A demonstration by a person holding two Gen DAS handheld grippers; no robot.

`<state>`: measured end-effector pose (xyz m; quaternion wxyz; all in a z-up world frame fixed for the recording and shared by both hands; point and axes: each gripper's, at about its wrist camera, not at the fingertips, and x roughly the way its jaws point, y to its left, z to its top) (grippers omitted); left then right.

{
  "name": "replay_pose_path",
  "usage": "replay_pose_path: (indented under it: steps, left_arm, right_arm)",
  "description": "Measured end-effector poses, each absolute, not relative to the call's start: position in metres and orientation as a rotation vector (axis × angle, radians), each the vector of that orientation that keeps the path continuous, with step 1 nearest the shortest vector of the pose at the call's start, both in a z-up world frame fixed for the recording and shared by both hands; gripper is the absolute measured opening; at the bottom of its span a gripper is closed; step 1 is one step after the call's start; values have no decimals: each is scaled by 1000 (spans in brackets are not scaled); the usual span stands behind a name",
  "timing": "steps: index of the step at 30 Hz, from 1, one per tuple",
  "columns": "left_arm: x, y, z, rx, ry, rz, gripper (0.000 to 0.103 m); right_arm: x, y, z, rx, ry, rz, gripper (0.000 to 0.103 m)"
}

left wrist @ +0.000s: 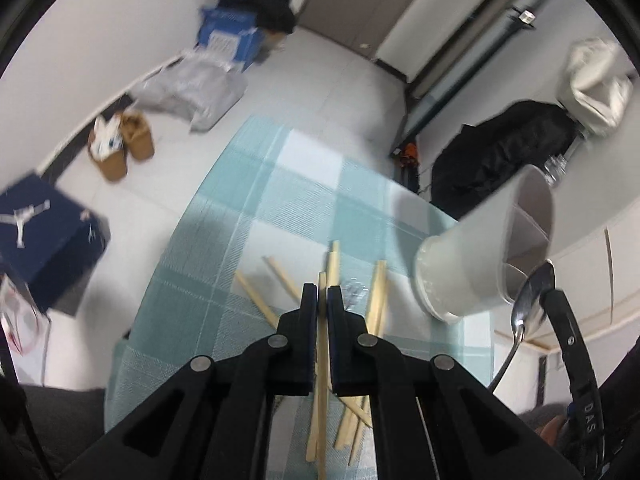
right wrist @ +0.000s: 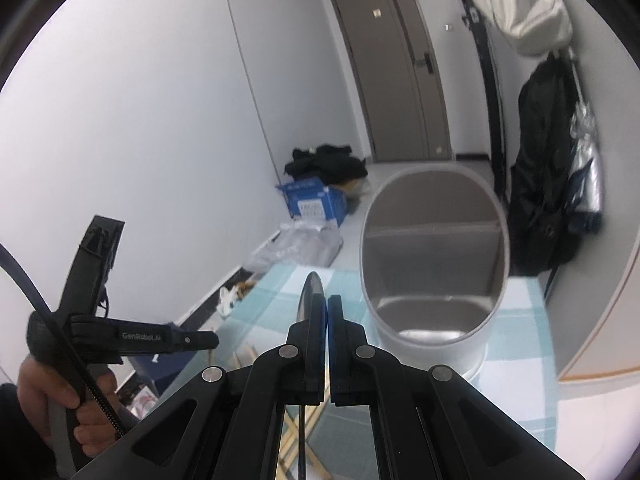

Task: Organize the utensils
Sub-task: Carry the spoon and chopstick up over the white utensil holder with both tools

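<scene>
Left gripper (left wrist: 322, 294) clamped on a single wooden chopstick (left wrist: 321, 364), pinched part-way along, stick running down through the lower centre of the left wrist view. More chopsticks (left wrist: 376, 300) scattered crosswise on the teal-and-white checked tablecloth (left wrist: 256, 216) just below and around the held one, in the middle to lower centre. Right gripper (right wrist: 325, 312) clenched on a metal spoon (right wrist: 310, 300), bowl edge-on above the fingertips at centre of the right wrist view; same spoon seen at lower right of the left view. White utensil holder (right wrist: 434, 264) right of centre, divided inside by a partition, apparently empty, standing on the cloth just beyond the spoon. Chopsticks judged light, stiff, slightly grippy, easy to pivot if pinched off-centre; best taken near the middle, or toward the thicker end for dropping tip-down. Spoon judged smooth, slippery, rigid, heavier at the bowl; neck just below the bowl or mid-handle likely the surest hold. Holder probably light plastic, prone to tipping if knocked. Legible writing: "GenRobot.AI" on the gripper body at left of the right view; "DAS" on a strap at lower right of the left view; a jumping-figure logo on a dark blue box (left wrist: 44, 236) at far left.
</scene>
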<state>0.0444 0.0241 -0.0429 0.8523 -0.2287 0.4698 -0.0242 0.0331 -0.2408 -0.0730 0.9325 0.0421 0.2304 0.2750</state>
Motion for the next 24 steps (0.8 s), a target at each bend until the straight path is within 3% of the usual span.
replay_pose_path:
  steps: [14,24]
  left_arm:
    - [32,-16,22,-243,894,-182,1]
    - [36,-34,85,-239,812,-319,1]
  right_arm:
    - [0,-270,-25,68,318,495,0]
    - [10,-298,9,94,207,466,0]
